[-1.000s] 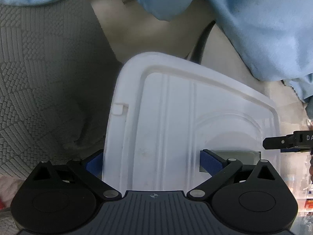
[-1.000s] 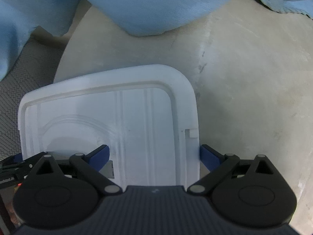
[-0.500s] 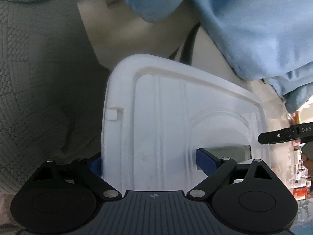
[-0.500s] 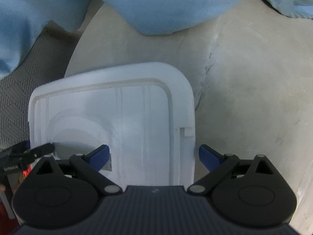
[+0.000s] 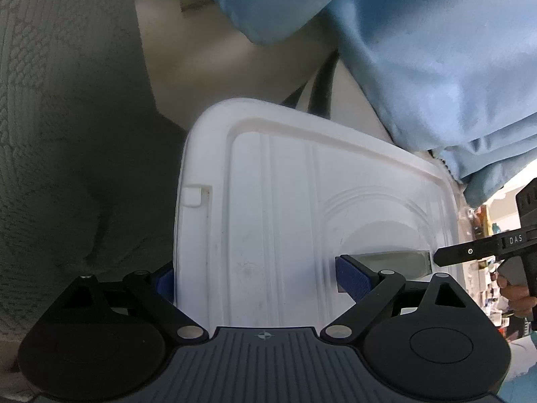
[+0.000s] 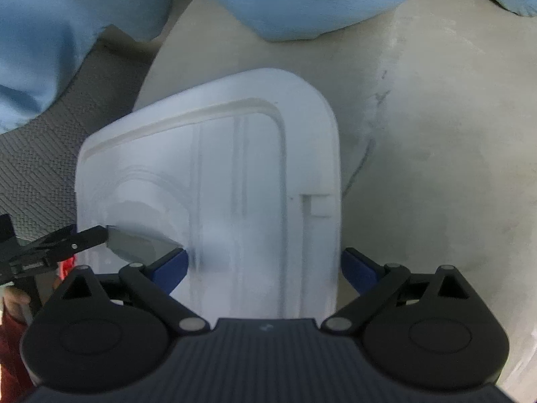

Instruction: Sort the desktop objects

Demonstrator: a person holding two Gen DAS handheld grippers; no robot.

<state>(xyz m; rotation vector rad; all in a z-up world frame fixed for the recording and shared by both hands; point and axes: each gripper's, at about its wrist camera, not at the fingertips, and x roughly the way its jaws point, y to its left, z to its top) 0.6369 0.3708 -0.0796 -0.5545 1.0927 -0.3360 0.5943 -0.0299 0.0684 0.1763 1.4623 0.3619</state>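
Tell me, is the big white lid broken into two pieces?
No, the white lid is one whole piece, with its rim running unbroken round the corner.

Blue cloth (image 5: 419, 50): folds fill the upper right of my left view and hang across the top of my right view.
Grey textured mat (image 5: 60, 134): woven pattern, covers the left side of my left view; in my right view it shows at middle left.
Table (image 6: 436, 134): pale, scuffed surface, fills the right half of my right view.
Dark cable (image 5: 322, 90): upper centre of my left view, partly under the cloth.
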